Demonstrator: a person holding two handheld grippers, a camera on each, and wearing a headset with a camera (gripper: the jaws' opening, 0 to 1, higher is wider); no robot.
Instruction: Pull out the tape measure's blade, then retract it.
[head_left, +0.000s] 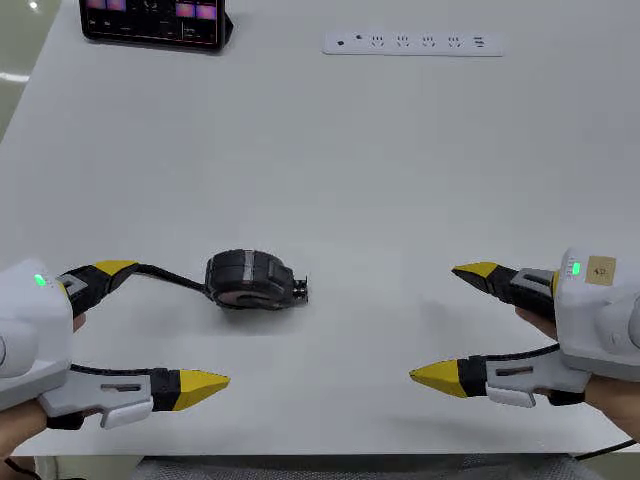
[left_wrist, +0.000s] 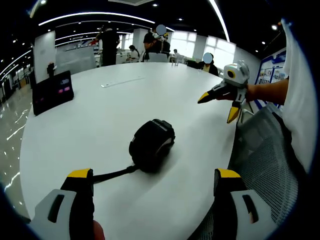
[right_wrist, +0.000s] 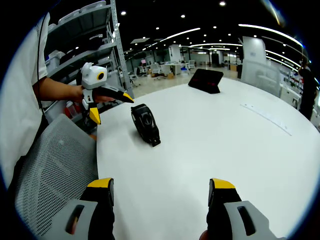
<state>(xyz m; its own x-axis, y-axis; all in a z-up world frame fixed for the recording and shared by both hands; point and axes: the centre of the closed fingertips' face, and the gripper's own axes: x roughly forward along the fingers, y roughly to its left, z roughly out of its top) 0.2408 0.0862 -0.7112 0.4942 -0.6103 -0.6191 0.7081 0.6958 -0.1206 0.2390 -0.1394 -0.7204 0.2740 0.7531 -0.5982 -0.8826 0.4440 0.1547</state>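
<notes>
Tape measure (head_left: 250, 280) lay on its side near the middle of the white table (head_left: 330, 150). Its blade was fully wound in, and the hook end (head_left: 300, 292) pointed to 3 o'clock. A black strap (head_left: 170, 277) trailed off toward 9 o'clock.

Left claw (head_left: 165, 325) hung at 8 o'clock of the case, jaws spread wide and holding nothing. The strap's end lay right by its farther jaw; touching or not, I could not tell. Right claw (head_left: 440, 323) hung well apart at 4 o'clock, also wide open and empty. Nothing was gripped, so the pull had not begun.

Risks, as I judged them:
- The case sat loose on a smooth top. A tug on the hook with the body unpinned would likely drag the whole thing rather than draw the blade.
- The hook was small and low against the table — jaw tips could slip off it.
- The strap could snag the left jaw and twist the case.
- A blade let go at once would whip back.

Round about were a power strip (head_left: 412, 42) at 1 o'clock and a dark tablet (head_left: 155, 20) at 11 o'clock, both far off. Nothing stood between either claw and the case.
</notes>
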